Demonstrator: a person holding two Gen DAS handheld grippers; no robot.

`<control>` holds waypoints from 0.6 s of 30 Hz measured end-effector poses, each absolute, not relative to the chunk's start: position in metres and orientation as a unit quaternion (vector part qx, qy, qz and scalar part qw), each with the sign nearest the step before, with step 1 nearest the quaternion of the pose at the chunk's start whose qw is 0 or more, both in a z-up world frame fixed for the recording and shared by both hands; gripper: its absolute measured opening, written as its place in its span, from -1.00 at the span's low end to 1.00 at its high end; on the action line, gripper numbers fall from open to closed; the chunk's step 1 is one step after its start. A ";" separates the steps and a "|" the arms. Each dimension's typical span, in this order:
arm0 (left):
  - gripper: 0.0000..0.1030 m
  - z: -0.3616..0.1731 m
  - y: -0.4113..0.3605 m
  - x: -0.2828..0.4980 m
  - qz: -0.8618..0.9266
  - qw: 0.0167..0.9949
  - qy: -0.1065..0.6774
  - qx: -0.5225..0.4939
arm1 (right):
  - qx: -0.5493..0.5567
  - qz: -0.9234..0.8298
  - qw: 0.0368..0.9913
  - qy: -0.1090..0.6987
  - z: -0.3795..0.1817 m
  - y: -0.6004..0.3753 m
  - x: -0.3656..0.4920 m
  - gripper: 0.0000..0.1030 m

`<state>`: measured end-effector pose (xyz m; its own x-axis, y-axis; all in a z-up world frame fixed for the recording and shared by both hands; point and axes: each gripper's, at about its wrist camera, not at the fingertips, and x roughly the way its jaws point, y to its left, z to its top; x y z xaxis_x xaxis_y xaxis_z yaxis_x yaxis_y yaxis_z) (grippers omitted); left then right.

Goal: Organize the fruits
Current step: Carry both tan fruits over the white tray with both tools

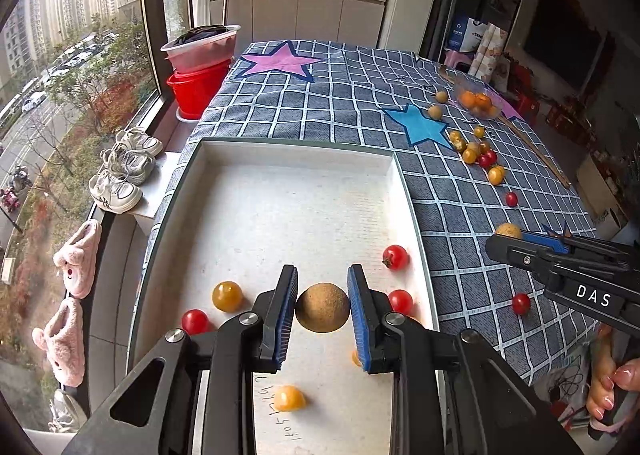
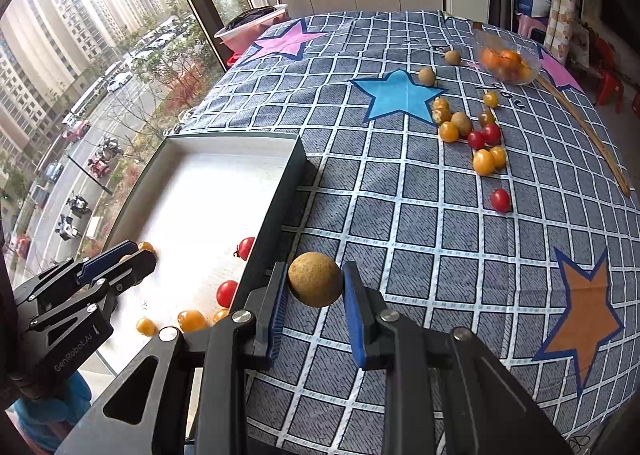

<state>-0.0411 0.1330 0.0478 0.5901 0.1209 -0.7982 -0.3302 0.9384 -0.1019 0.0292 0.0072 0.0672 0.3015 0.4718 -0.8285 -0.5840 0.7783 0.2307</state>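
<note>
Each claw pinched a brown round fruit: the left claw over the white tray, the right claw beside it.

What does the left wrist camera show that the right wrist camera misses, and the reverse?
Left wrist only: shoes and pink slippers on the window ledge, and the left gripper shut on a brown fruit over the white tray.
Right wrist only: an orange star patch, and the right gripper shut on its own brown fruit beside the tray.
Both: the tray, loose tomatoes, the fruit bowl.
</note>
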 end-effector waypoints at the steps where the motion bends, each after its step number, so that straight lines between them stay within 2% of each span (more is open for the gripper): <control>1: -0.46 0.049 0.138 -0.041 0.131 0.884 0.433 -0.121 | -0.059 0.332 0.803 0.491 0.068 0.012 0.029 -0.44; 11: -0.46 0.062 0.176 -0.022 0.155 0.882 0.431 -0.111 | -0.069 0.364 0.787 0.494 0.076 0.060 0.040 -0.44; 18: -0.46 0.046 0.183 0.008 0.154 0.871 0.457 -0.097 | -0.070 0.381 0.766 0.513 0.070 0.092 0.062 -0.44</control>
